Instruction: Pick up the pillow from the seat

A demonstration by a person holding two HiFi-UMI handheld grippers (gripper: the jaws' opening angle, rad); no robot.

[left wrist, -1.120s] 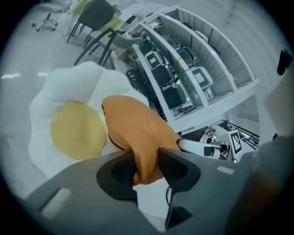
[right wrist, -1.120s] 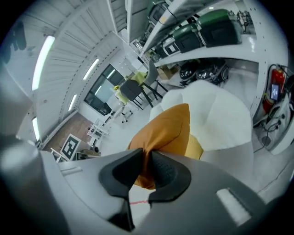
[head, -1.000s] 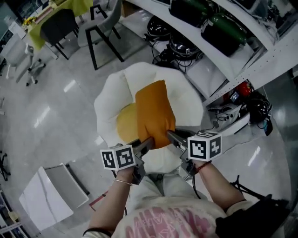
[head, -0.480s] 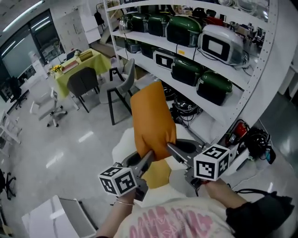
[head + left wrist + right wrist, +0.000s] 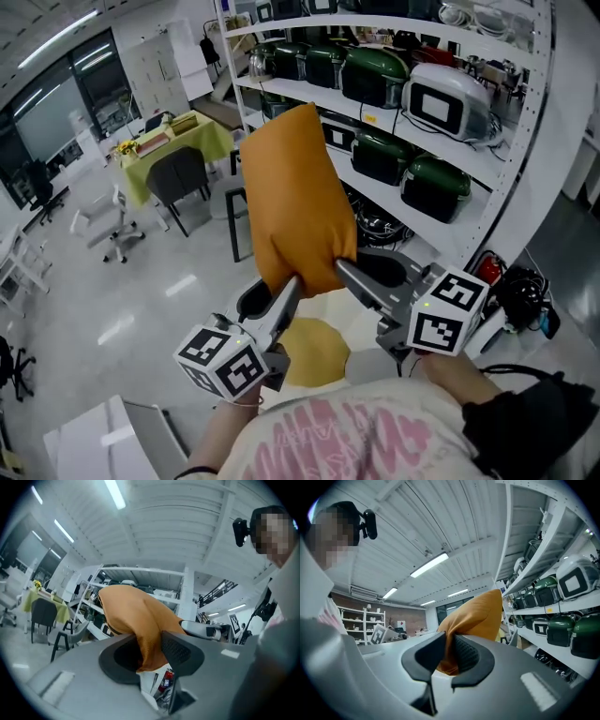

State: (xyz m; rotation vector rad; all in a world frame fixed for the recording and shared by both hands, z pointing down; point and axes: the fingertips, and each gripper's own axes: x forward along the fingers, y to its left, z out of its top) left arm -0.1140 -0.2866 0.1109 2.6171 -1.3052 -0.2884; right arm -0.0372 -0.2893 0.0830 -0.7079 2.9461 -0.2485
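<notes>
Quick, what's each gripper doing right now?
Left gripper: shut on the orange pillow.
Right gripper: shut on the orange pillow too.

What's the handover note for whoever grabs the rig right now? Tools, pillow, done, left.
Left tool: shut on the orange pillow, at its lower left corner.
Right tool: shut on the pillow's lower right corner.
Pillow: held upright in the air between both tools, in front of the shelving, well above the yellow cushion that lies below.
Done: the pick-up; the pillow hangs from the two grips alone.
Left: keep both grips closed. Where the pillow goes next is not shown.
</notes>
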